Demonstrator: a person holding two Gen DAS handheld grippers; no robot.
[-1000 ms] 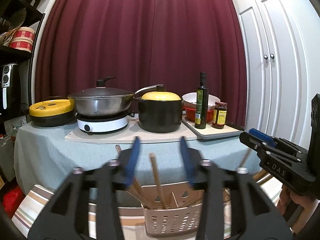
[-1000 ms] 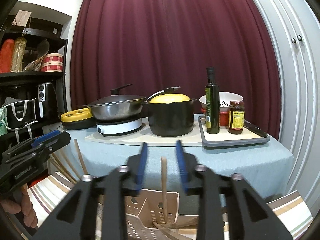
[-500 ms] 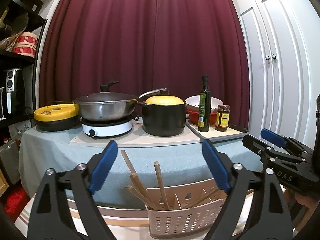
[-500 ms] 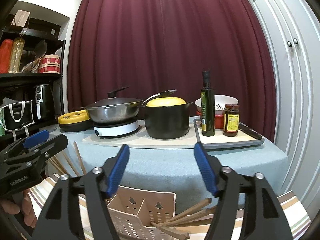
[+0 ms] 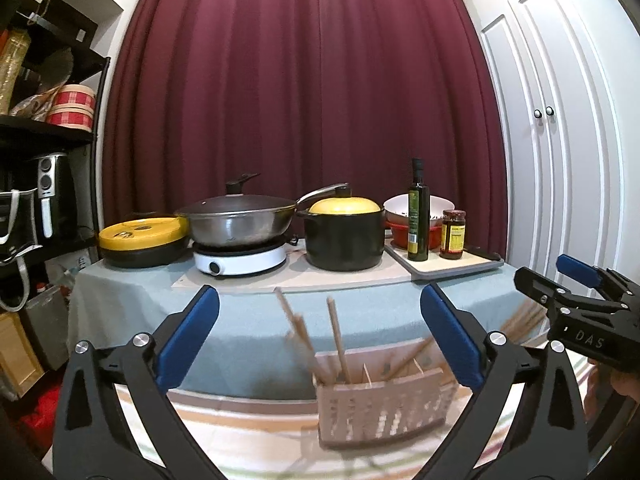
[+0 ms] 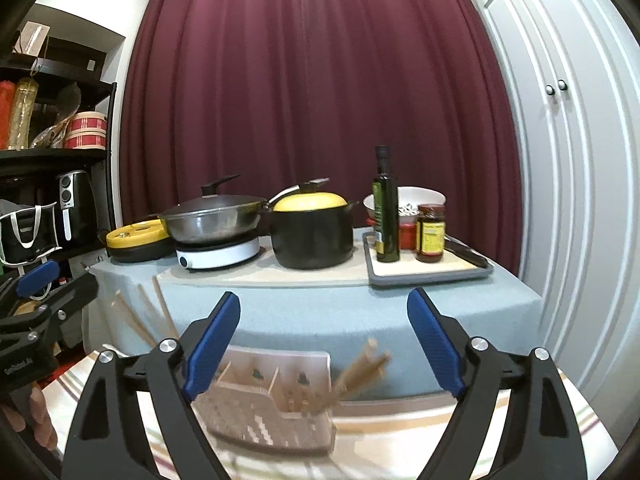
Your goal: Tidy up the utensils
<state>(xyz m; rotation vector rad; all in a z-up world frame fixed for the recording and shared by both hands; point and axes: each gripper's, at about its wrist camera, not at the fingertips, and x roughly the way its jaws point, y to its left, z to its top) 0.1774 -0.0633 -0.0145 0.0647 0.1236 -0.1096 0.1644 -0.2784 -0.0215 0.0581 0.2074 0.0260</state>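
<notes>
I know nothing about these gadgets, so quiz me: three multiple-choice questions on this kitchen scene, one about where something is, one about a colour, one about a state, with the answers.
1. Where does the dark oil bottle stand?
A. on the grey tray, beside the jar
B. on the black shelf
C. inside the utensil holder

2. What colour is the black pot's lid?
A. white
B. yellow
C. green

3. How do the two grippers stand?
A. both shut on chopsticks
B. only the left open
C. both open, holding nothing

Answers: 1 A, it stands on the tray by the jar. 2 B, the lid is yellow. 3 C, the left gripper and right gripper gape above the utensil holder.
</notes>
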